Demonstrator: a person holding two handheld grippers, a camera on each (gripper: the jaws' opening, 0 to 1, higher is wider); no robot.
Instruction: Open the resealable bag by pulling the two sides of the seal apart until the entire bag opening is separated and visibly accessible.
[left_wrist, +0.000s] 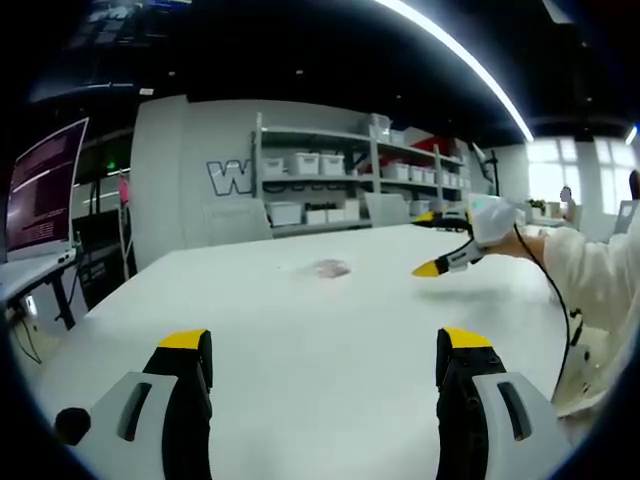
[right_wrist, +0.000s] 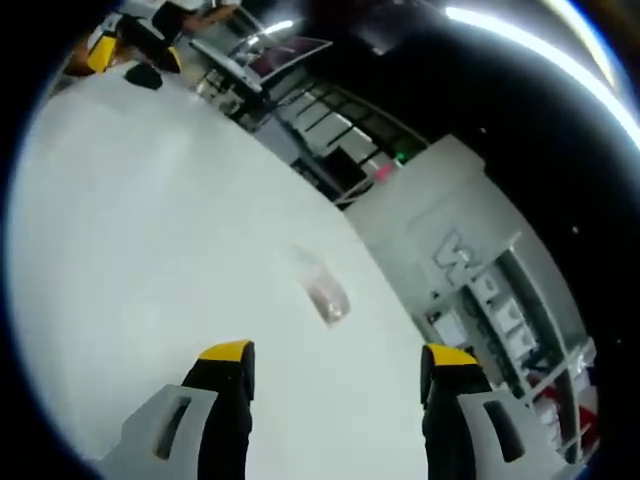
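We see the left gripper (left_wrist: 325, 350) with its two jaws spread wide, holding nothing and hovering above the white table (left_wrist: 300, 330); its fingers (left_wrist: 185, 345) are dark with yellow tips, set on grey plastic bodies. The right gripper (right_wrist: 338, 355) has its jaws parted just as widely and grips nothing either, with the same yellow-capped black fingers (right_wrist: 228, 355) rising over the tabletop. The bag (right_wrist: 325, 290) lies flat on the table ahead of the right gripper, between the lines of its two jaws but well apart from them; it is small, clear and glossy, with something pale pinkish inside, and we cannot tell whether its seal is parted. In the left gripper view the bag (left_wrist: 328, 268) shows as a faint flat patch farther out on the table, near the middle. There too we see the right gripper (left_wrist: 440, 262) coming in from the right, tilted downward towards the table, held by a hand (left_wrist: 495, 222) in a white glove with a white sleeve (left_wrist: 590, 270) behind it and a dark cable hanging from it. The tabletop is smooth, matt and plain white. Behind it stand a grey shelf (left_wrist: 340, 175) with white bins and a lit screen (left_wrist: 40, 185) at the left.
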